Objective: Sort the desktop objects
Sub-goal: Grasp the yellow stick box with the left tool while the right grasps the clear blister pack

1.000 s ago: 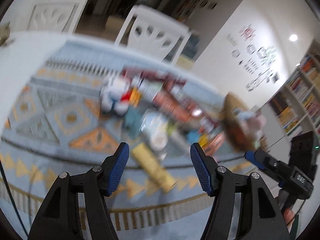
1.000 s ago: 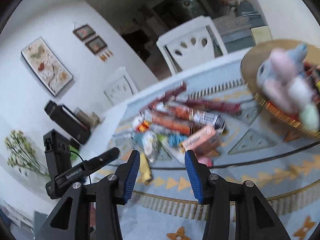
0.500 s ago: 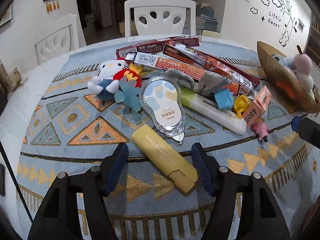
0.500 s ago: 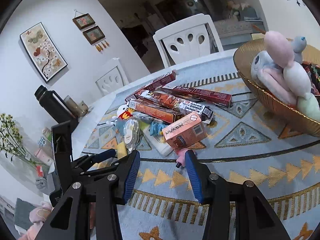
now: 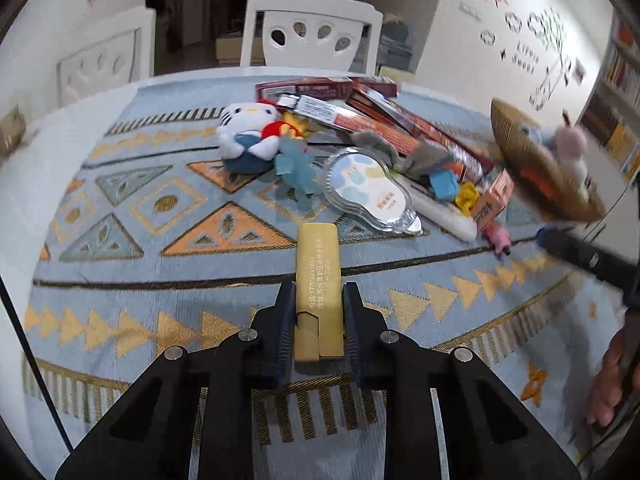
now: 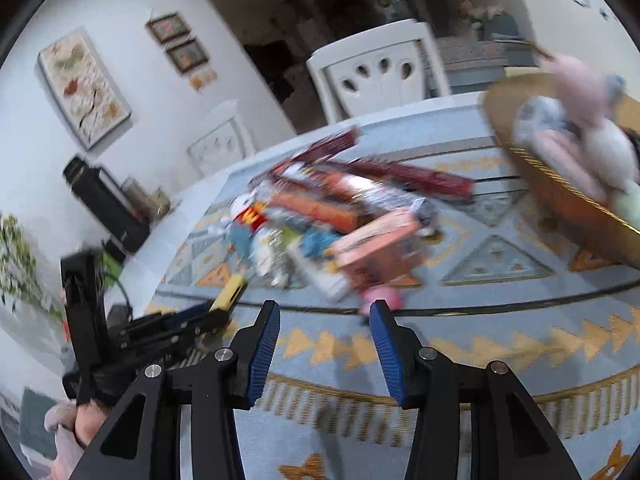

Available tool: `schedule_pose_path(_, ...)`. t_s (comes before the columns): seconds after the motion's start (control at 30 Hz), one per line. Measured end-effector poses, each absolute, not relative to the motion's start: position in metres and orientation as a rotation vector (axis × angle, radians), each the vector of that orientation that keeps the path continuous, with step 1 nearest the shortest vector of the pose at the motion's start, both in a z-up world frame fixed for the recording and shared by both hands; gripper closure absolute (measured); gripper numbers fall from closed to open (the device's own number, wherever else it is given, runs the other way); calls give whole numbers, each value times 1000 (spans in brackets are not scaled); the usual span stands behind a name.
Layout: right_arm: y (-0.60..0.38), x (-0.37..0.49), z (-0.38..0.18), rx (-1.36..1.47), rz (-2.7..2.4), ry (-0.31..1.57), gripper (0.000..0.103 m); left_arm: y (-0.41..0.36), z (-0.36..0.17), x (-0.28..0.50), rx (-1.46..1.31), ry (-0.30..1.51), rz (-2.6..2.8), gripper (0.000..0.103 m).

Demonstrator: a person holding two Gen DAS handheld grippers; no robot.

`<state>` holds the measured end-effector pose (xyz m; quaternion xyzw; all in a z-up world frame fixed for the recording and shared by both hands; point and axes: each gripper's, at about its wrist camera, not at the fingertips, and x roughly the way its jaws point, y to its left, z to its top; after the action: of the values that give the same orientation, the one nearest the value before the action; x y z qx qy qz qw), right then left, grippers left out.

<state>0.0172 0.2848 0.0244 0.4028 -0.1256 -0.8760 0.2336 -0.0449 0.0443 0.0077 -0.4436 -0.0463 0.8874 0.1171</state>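
A yellow bar-shaped box (image 5: 318,256) lies lengthwise on the patterned cloth, and my left gripper (image 5: 319,294) is closing its jaws on the near end, blue pads pressing both sides. In the right wrist view the same yellow box (image 6: 232,292) sticks out of the left gripper (image 6: 196,320). My right gripper (image 6: 324,314) hangs open over the cloth with nothing between its fingers; a small pink pig toy (image 6: 380,298) lies just beyond them. Behind sit a Hello Kitty plush (image 5: 250,136), a clear tape dispenser (image 5: 366,190) and an orange carton (image 5: 490,200).
A golden basket (image 5: 516,132) holding plush toys stands at the right. Long red snack boxes (image 5: 360,112) are piled at the back, and a white tube (image 5: 440,212) lies by the carton. A white chair (image 5: 310,32) stands behind the table, a black flask (image 6: 104,204) far left.
My left gripper has dropped over the yellow box and its jaws have come together on it. The right gripper has tilted slightly; its jaws stay as they were.
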Motion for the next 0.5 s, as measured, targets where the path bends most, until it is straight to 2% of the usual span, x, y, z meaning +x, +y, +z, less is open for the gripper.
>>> schedule_pose_path(0.13,233,3,30,1153,-2382,-102,57,35,9,-44,-1316,-140,2638,82)
schedule_pose_path(0.23,195,-17,26,1137,-2410,115,57,24,8,-44,-1334,-221,2617,82)
schedule_pose_path(0.5,148,-55,10,1144,-2417,268,57,12,8,-45,-1354,-259,2643,82)
